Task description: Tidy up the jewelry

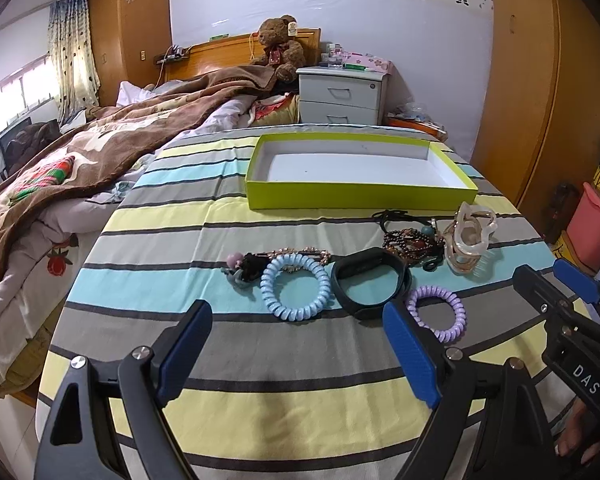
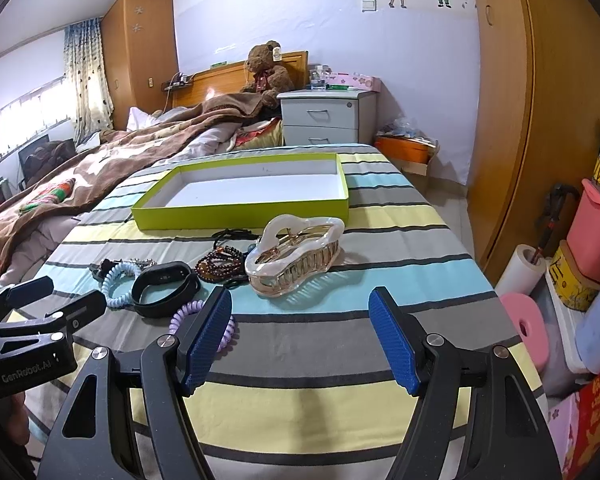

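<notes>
An empty lime-green box (image 1: pixel 360 196) (image 2: pixel 240 210) lies on the striped bed. In front of it lie a blue coil tie (image 1: pixel 296 286) (image 2: pixel 116 284), a black band (image 1: pixel 370 282) (image 2: pixel 166 286), a purple coil tie (image 1: pixel 440 314) (image 2: pixel 186 314), dark bead bracelets (image 1: pixel 412 242) (image 2: pixel 220 266), a large clear hair claw (image 1: pixel 468 240) (image 2: pixel 296 258) and a dark clip with a pink bead (image 1: pixel 244 264). My left gripper (image 1: pixel 298 322) is open just short of the blue tie and band. My right gripper (image 2: pixel 300 310) is open just short of the claw.
A brown blanket (image 1: pixel 100 148) covers the bed's left side. A white nightstand (image 1: pixel 342 96) and teddy bear (image 1: pixel 278 46) stand behind. A wooden wardrobe (image 2: pixel 512 120), pink bins (image 2: pixel 594 236) and paper rolls (image 2: pixel 520 272) crowd the right.
</notes>
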Tool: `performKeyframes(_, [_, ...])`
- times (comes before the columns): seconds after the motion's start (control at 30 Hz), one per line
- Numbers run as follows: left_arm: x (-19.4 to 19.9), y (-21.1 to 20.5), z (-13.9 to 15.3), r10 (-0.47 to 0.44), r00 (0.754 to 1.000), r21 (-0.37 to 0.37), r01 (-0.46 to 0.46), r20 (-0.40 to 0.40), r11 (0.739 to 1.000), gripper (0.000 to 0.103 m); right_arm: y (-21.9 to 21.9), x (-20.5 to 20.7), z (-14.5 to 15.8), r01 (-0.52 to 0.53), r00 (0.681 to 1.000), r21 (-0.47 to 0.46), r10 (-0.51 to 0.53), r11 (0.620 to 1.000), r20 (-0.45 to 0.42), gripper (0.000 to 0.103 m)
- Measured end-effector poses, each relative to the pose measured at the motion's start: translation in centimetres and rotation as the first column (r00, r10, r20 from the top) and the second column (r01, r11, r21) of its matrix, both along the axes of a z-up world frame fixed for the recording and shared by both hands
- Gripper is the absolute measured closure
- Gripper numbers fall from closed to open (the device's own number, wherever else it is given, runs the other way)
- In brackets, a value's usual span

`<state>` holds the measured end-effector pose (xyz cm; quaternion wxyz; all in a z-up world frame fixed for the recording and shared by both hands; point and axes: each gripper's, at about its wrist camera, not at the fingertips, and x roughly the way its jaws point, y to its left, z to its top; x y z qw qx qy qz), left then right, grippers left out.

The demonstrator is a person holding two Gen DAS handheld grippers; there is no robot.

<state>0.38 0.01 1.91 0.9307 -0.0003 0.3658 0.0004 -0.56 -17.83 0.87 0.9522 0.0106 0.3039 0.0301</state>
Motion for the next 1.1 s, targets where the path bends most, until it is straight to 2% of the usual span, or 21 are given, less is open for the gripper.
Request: performKeyframes(1.1, [-0.74,0.61,0.18,0.016,1.0,0.009,-0.016,-0.004,1.0,0.014,0.23,-0.41,0.38,0.005,1.0,-0.001,-0.005,1.0,0.008,0.032])
